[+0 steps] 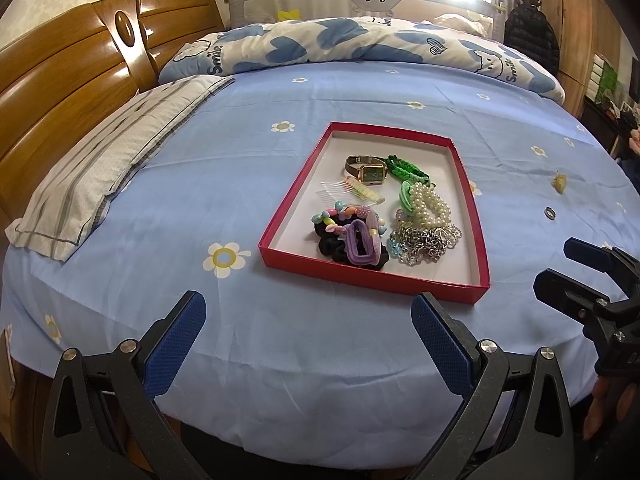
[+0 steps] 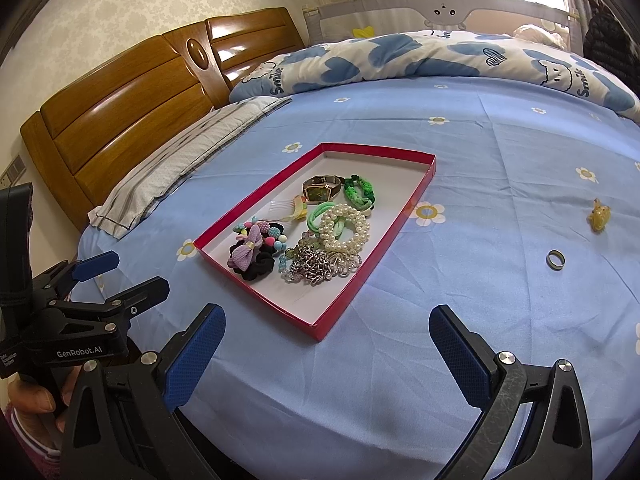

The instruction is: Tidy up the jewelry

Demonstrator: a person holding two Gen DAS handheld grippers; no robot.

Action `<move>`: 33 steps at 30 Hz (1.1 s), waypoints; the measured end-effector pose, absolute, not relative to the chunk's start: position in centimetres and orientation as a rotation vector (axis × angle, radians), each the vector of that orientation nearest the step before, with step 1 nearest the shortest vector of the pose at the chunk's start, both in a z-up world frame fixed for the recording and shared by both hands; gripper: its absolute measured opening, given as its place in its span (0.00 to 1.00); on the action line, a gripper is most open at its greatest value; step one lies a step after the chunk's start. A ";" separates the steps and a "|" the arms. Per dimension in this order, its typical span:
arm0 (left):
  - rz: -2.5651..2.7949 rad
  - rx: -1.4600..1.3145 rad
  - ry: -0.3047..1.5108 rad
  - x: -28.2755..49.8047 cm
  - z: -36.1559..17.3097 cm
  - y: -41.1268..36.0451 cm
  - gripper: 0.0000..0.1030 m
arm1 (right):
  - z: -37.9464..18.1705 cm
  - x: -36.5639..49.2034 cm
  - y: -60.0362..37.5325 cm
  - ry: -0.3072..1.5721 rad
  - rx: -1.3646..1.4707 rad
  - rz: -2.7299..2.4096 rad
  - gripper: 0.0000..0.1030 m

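**Two loose pieces left outside the red tray**

Two small items lie on the blue sheet [image 2: 500, 208], well apart from the red tray [image 2: 340, 316]: a dark metal ring [image 2: 556, 259] off the tray's right side, and a small yellow clip-like piece [image 2: 599, 212] beyond the ring, farther from the tray's near edge. I cannot tell exactly what that yellow piece is.

Inside the tray, the watch [image 2: 320, 191] and green braided bracelet [image 2: 360, 192] sit toward the far end, the pearl bracelets [image 2: 344, 228] and silver chain [image 2: 320, 266] nearer the right wall, and the purple bow scrunchie [image 2: 248, 258] at the near left.

The left gripper [image 1: 308, 328] and the right gripper [image 2: 326, 340] both hover short of the tray's near edge, jaws spread wide and holding nothing.

The ring looks hard, light and smooth, so it would likely slip or press into the soft bedding; pinching across its outer rim seems safest. The yellow piece appears light and stiff, perhaps brittle, and its widest part looks best to grip. The right gripper is nearer to both.
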State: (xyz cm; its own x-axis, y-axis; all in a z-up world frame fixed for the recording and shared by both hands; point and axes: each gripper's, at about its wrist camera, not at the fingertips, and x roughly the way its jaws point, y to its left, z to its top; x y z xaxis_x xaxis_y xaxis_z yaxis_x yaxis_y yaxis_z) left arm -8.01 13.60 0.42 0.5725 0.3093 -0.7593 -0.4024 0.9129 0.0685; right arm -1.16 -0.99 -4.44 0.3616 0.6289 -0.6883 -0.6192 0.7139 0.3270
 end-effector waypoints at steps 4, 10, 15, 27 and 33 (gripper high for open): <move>0.416 -0.115 0.870 -7.8 0.3 13.6 1.00 | -4.5 -1.1 -1.0 0.893 0.013 0.804 1.00; 0.416 -0.113 0.875 -7.7 0.1 13.6 1.00 | -4.7 -0.9 -1.2 0.898 0.019 0.802 1.00; 0.416 -0.108 0.878 -7.5 0.0 13.6 1.00 | -4.7 -0.6 -1.2 0.903 0.024 0.800 1.00; 0.403 -0.104 0.897 -6.3 -0.8 13.7 1.00 | -5.0 -0.1 -1.3 0.912 0.027 0.794 1.00; 0.397 -0.112 0.907 -5.8 -1.0 13.9 1.00 | -5.5 0.5 -1.2 0.932 0.034 0.790 1.00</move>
State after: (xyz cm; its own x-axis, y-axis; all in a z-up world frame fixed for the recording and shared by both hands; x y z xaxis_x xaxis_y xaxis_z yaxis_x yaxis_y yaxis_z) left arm -5.79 13.95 -0.98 0.5489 0.2879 -0.7847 -0.3816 0.9216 0.0712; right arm 0.53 -1.23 -5.45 0.3417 0.6214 -0.7051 -0.5937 0.7243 0.3506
